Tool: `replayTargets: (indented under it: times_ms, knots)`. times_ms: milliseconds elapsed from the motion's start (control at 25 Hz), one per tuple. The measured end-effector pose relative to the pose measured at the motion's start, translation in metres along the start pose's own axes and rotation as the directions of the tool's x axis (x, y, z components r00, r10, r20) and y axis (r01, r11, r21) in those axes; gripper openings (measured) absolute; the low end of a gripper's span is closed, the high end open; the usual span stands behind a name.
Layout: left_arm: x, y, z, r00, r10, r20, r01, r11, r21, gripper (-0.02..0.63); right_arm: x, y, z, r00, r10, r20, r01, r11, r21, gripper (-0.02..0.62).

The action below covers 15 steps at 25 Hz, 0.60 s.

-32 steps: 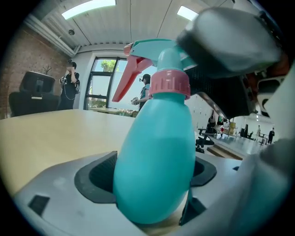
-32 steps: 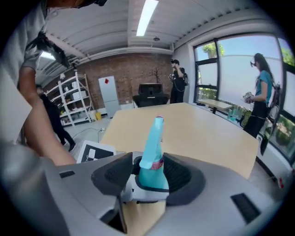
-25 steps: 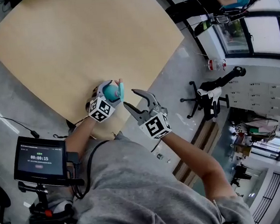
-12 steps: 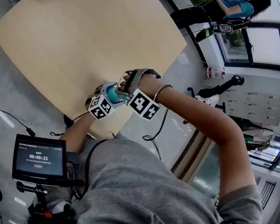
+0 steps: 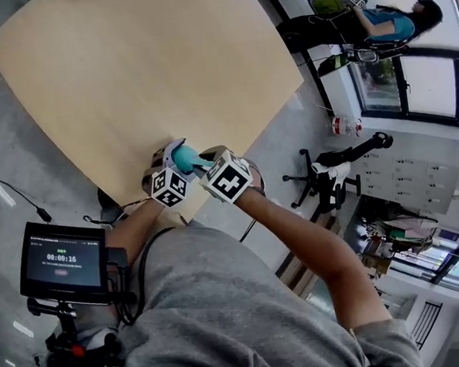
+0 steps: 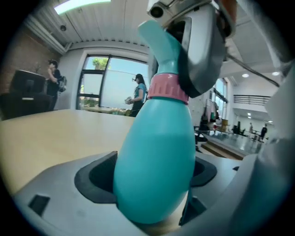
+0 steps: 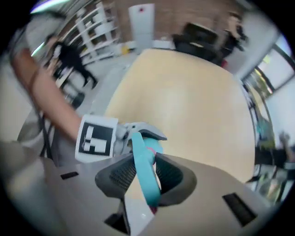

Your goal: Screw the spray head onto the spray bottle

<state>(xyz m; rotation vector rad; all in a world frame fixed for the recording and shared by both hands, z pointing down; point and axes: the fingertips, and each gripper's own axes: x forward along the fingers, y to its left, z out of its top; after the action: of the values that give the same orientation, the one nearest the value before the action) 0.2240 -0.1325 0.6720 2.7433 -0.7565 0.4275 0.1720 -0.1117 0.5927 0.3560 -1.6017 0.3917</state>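
We are at the screwing step. The left gripper (image 5: 176,161) has its fingers (image 6: 94,179) clamped round the belly of the teal spray bottle (image 6: 156,156), at the near edge of the desk (image 5: 147,66), a little below the middle of the head view. The spray head (image 7: 144,166) sits on the neck, with its pink collar (image 6: 168,87) at the join. The right gripper (image 5: 205,163) has just been closing its fingers (image 7: 115,177), which pinch the head's teal blade between them. Next, we judge, comes a turn about the neck while the bottle is held steady. The bottle is opaque, so we cannot tell its contents.
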Motion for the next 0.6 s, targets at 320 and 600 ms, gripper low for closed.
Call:
replayTargets:
  times_ms: [320,600]
  knots:
    - [-0.018,0.013,-0.005,0.983,0.181,-0.016,-0.181,0.977,-0.116,0.405,-0.002,0.009,0.01,0.944,-0.22,0.247,0.044,0.824,0.565,0.127]
    - [-0.008,-0.003,-0.007,0.999,0.042,0.003,-0.042,0.998,-0.046,0.403,-0.024,0.022,0.006,0.957,-0.067,0.283,-0.009,0.965,0.261,0.225]
